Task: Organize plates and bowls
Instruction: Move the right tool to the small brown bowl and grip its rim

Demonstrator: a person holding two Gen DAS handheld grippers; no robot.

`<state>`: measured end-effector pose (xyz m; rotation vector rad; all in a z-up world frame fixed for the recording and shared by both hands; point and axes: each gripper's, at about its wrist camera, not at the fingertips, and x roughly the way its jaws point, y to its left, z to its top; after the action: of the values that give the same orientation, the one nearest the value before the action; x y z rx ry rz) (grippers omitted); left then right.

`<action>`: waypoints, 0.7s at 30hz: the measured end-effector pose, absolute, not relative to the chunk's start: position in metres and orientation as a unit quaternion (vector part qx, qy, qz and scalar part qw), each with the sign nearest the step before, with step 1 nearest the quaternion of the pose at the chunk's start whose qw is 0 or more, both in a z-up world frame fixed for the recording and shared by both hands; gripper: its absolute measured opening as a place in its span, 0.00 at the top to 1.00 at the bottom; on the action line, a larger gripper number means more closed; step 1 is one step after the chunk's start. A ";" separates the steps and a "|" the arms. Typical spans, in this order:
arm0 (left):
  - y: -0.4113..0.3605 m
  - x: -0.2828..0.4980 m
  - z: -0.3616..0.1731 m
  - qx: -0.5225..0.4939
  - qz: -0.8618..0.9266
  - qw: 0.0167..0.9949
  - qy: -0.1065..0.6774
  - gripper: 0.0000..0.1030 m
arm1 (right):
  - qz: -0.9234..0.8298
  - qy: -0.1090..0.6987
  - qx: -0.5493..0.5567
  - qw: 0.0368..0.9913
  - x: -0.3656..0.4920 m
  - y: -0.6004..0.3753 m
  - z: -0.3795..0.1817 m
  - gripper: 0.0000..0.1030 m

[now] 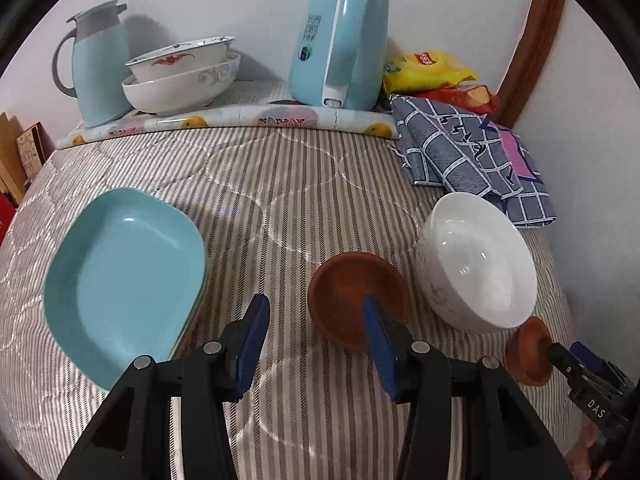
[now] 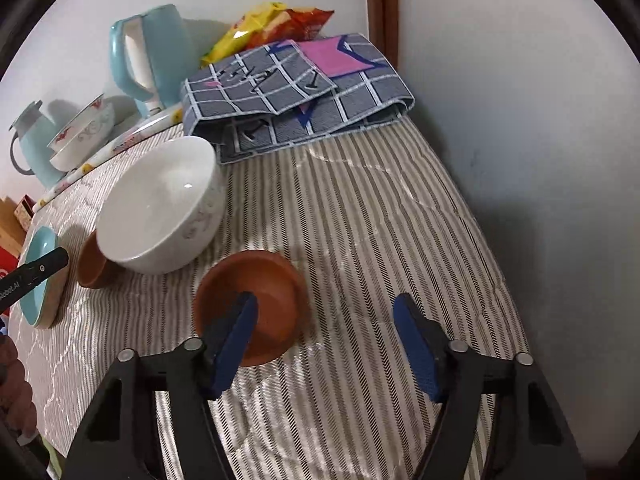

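Left wrist view: the left tool gapes empty, its right finger over a brown bowl; it could tip it.

Right wrist view: the right tool, half-wide and empty, straddles another brown bowl's rim, which could slip out.

A home: a striped quilt for a surface, kettle, jug, snack bags at its far edge

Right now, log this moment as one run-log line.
left hand-held gripper: open, one finger over brown bowl | right hand-held gripper: open, at second brown bowl | nothing gripped
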<state>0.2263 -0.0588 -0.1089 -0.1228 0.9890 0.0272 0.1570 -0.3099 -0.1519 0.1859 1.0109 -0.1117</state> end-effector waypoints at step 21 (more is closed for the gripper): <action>-0.058 0.257 -0.149 -0.092 0.003 0.857 0.506 0.80 | -0.024 0.500 0.101 0.860 0.176 -0.300 -0.178 0.63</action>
<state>0.2570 -0.0575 -0.1494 -0.1936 1.0641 0.0061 0.1764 -0.3003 -0.1782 0.2110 1.0484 -0.0510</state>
